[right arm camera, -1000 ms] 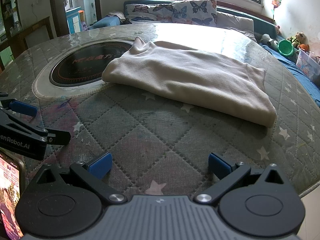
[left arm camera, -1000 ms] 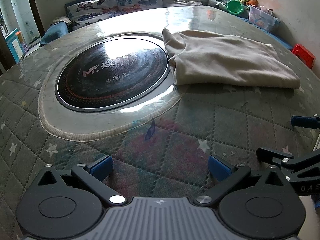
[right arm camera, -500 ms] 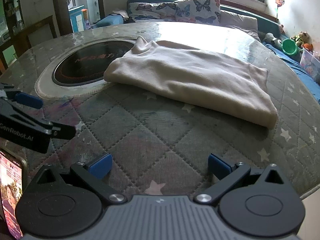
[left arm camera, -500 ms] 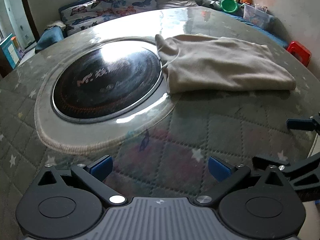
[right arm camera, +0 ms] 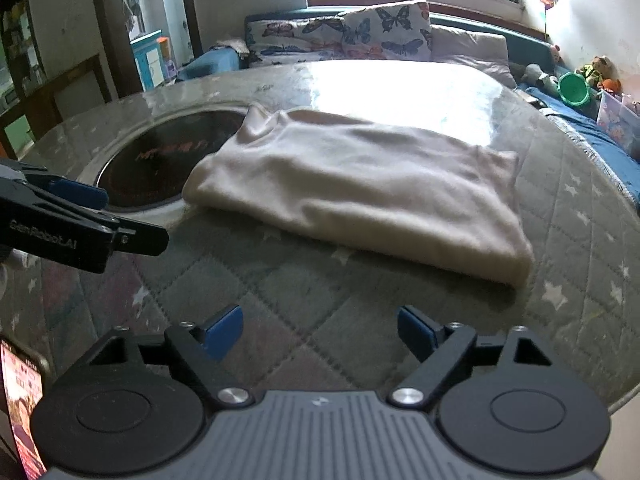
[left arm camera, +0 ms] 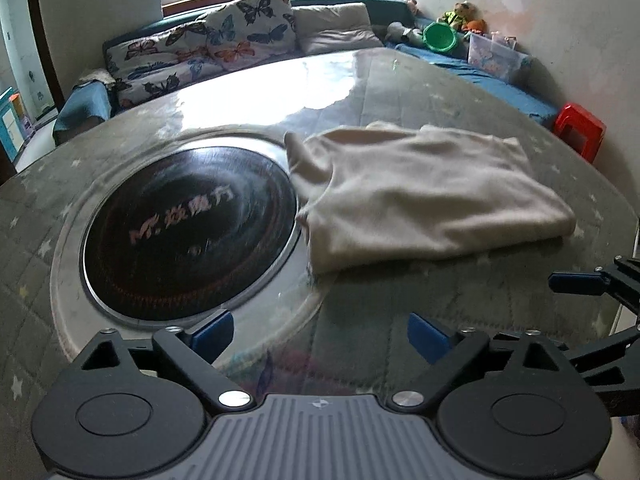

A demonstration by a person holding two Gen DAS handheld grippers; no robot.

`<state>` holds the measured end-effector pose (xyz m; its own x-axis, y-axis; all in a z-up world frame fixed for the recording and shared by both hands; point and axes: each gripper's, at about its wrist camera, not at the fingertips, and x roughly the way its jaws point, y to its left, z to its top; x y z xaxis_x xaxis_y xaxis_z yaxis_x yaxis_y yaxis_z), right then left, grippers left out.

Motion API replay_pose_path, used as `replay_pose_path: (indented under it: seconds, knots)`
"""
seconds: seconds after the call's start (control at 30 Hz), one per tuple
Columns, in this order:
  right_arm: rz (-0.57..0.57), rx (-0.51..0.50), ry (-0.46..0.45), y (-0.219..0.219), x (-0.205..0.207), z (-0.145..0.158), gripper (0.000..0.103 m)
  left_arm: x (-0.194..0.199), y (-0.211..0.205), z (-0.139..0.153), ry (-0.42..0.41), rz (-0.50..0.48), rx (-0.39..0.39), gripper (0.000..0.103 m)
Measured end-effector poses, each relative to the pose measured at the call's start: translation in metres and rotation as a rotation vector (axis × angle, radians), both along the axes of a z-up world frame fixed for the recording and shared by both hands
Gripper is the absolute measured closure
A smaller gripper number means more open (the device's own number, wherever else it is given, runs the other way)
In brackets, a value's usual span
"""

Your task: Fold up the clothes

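Looking along the left claw, its two blue-tipped fingers stand wide apart and hold nothing, hovering over the near part of a round bench covered in quilted, star-printed cloth under glass. A cream garment, folded into a thick rectangle, lies flat on the bench, far and to the right of this claw. Its left edge overlaps the rim of a round black cooktop set into the bench centre. The right claw juts in at the right edge.

From the right claw's own camera, its blue fingers are likewise spread wide and empty, above the quilted cover. The folded garment lies straight ahead, well clear of the fingertips. The left claw reaches in from the left, near the cooktop. A phone screen glows at the near left corner.
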<state>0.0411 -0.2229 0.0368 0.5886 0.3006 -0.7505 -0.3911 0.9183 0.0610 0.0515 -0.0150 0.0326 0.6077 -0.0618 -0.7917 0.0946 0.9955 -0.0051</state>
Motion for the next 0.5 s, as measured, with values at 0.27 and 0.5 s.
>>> replay_pose_path:
  seconds: [0.27,0.5]
  knots:
    - [-0.001,0.01,-0.056,-0.002,0.036,0.016,0.037,0.014,0.006,0.003,-0.008,0.017,-0.026,0.023]
    - [-0.015,-0.015,-0.116,0.005,0.093,0.03,0.042,0.019,0.014,0.007,-0.012,0.046,-0.034,0.023]
